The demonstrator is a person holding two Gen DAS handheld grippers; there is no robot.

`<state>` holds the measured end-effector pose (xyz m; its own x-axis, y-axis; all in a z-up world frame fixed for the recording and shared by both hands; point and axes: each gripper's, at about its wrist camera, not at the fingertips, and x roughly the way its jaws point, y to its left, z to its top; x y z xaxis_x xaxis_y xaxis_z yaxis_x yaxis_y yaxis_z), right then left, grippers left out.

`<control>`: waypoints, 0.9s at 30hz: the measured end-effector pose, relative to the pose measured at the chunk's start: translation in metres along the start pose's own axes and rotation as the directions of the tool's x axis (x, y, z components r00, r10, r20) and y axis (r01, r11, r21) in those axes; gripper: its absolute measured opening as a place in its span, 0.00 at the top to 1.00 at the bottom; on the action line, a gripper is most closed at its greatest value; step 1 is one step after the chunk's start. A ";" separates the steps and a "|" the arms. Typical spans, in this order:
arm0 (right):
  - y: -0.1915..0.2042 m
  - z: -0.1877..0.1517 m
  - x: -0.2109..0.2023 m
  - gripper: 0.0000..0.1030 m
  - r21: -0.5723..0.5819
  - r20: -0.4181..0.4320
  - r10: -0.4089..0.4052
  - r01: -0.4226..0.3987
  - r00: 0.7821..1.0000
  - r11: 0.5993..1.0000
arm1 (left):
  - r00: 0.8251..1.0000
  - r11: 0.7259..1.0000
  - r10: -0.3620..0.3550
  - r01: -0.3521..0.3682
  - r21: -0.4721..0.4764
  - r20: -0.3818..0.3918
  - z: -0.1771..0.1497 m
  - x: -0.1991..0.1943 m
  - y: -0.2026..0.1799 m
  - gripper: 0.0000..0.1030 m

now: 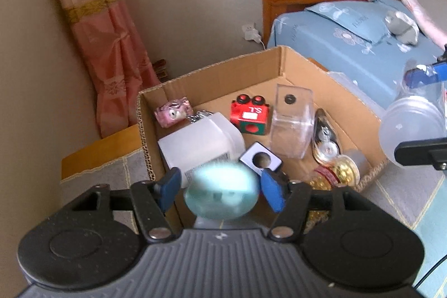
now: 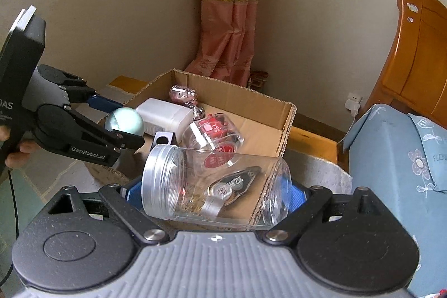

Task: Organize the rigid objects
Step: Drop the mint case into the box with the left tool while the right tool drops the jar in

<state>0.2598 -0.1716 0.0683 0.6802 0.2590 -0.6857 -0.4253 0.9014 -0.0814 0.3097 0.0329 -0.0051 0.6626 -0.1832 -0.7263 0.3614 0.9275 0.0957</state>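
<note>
A cardboard box (image 1: 212, 69) stands on the floor and holds several small objects. My left gripper (image 1: 220, 186) is over its near edge, and a pale green ball (image 1: 222, 192) sits between its blue fingers. The ball is blurred and does not visibly touch either pad. In the right wrist view the ball (image 2: 124, 120) sits between the left gripper's fingers (image 2: 123, 140) above the box's left rim (image 2: 156, 81). My right gripper (image 2: 215, 192) is shut on a clear plastic jar (image 2: 215, 186) lying sideways, held above the box's near right side. The jar also shows in the left wrist view (image 1: 410, 127).
In the box lie a white plastic container (image 1: 201, 141), a red toy block (image 1: 250, 116), a clear case (image 1: 292, 122), a pink toy (image 1: 173, 111), a black-and-white square piece (image 1: 261, 159) and gold items (image 1: 343, 169). A blue bed (image 1: 349, 46) stands right; a curtain (image 1: 111, 46) hangs behind.
</note>
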 end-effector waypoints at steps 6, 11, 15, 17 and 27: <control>-0.008 0.016 0.010 0.08 0.018 -0.008 -0.010 0.010 1.000 1.000 | 1.000 0.999 -0.022 0.023 -0.026 0.019 -0.001 -0.015 0.003 0.15; -0.016 0.039 0.027 0.08 0.053 -0.027 -0.008 0.010 1.000 0.999 | 1.000 1.000 0.003 -0.002 -0.029 0.027 -0.005 -0.027 0.005 0.05; -0.023 0.062 0.048 0.08 0.098 -0.055 -0.004 0.010 0.998 0.995 | 0.999 1.000 0.000 0.000 -0.020 0.033 -0.012 -0.038 0.005 0.05; -0.026 0.073 0.061 0.08 0.104 -0.071 -0.019 0.027 0.997 0.994 | 0.999 1.000 0.007 -0.007 -0.011 0.044 -0.016 -0.044 0.003 0.05; -0.037 0.096 0.130 0.07 0.170 -0.214 -0.059 0.097 0.975 0.981 | 0.997 0.999 0.031 -0.030 -0.012 0.067 -0.034 -0.062 0.014 0.05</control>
<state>0.4212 -0.1381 0.0512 0.5605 0.1248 -0.8187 -0.2496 0.9681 -0.0233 0.2516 0.0683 0.0182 0.7159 -0.1761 -0.6756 0.3335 0.9364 0.1093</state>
